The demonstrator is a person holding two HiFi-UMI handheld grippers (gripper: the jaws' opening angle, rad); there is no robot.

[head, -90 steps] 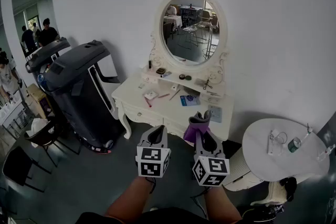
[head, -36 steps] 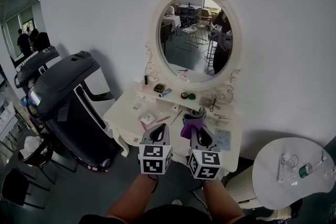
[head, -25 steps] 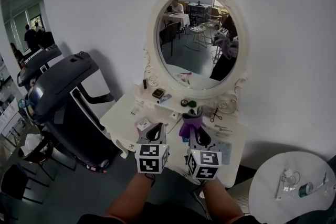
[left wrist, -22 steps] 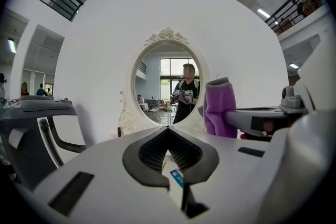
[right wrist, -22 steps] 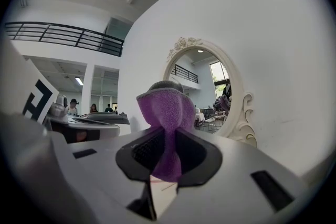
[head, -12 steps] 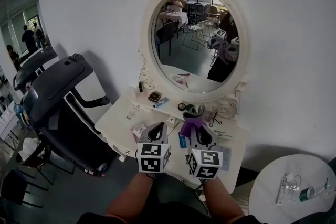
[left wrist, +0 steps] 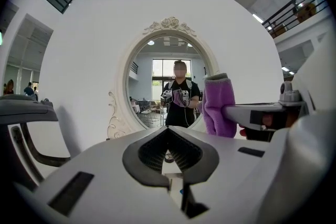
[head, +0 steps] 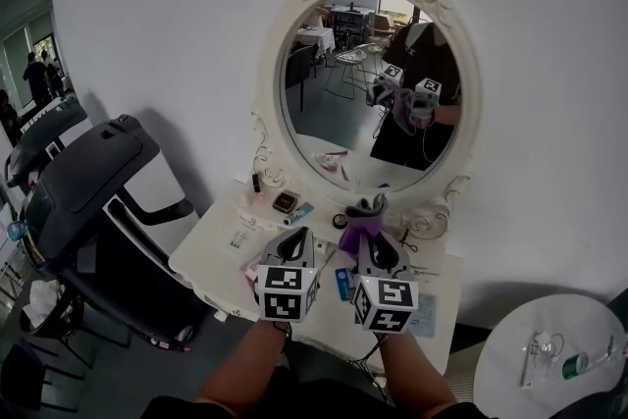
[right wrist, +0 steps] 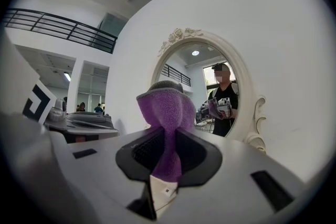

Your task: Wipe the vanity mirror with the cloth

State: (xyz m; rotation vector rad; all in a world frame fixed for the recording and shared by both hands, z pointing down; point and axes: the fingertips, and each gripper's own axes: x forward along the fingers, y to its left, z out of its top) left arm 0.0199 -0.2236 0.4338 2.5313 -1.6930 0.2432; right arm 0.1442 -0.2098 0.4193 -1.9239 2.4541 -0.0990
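An oval vanity mirror (head: 368, 93) in a carved cream frame stands on a white dressing table (head: 211, 245) against the wall; it also fills the left gripper view (left wrist: 157, 86) and shows in the right gripper view (right wrist: 210, 89). My right gripper (head: 371, 238) is shut on a purple cloth (head: 361, 229) that sticks up from its jaws (right wrist: 165, 113). My left gripper (head: 296, 242) is beside it, shut with nothing between the jaws (left wrist: 169, 157). Both grippers hover over the table, short of the glass. The cloth shows at the right of the left gripper view (left wrist: 219, 105).
Small jars and cosmetics (head: 287, 202) lie on the table below the mirror. A large dark machine (head: 88, 201) stands at the left. A round white side table (head: 549, 353) with small items sits at the lower right. People stand far off at the left (head: 39, 78).
I have walked closer to the dressing table; the mirror has grown larger and the person's reflection with both grippers now fills its right half. The grippers keep their hold and spacing.
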